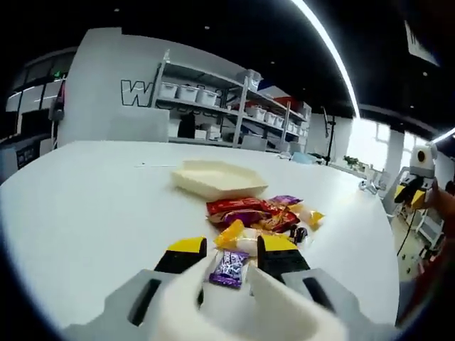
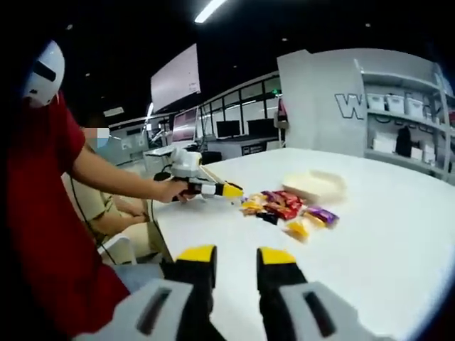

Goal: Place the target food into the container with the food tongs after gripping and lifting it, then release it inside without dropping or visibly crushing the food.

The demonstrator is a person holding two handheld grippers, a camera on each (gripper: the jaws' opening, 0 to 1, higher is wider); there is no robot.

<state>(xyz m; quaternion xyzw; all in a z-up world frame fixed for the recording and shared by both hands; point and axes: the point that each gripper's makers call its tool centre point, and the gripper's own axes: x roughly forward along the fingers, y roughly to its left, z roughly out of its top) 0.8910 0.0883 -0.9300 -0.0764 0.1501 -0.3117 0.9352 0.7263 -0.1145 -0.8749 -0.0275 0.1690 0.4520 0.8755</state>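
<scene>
A pile of wrapped snacks lies on the white table, in red, purple, orange and yellow wrappers. Just beyond it sits a cream hexagonal container with nothing in it. My left gripper hangs low at the near side of the pile, open, with a small purple candy lying loose between its yellow-tipped jaws. In the right gripper view, the right gripper is open and holds nothing, well short of the snacks and the container. A hand holds the left gripper at the pile's left.
Metal shelves with white bins stand behind the table. A person in a red shirt sits at the table's left edge. The right gripper shows at the far right. Bare tabletop spreads around the pile.
</scene>
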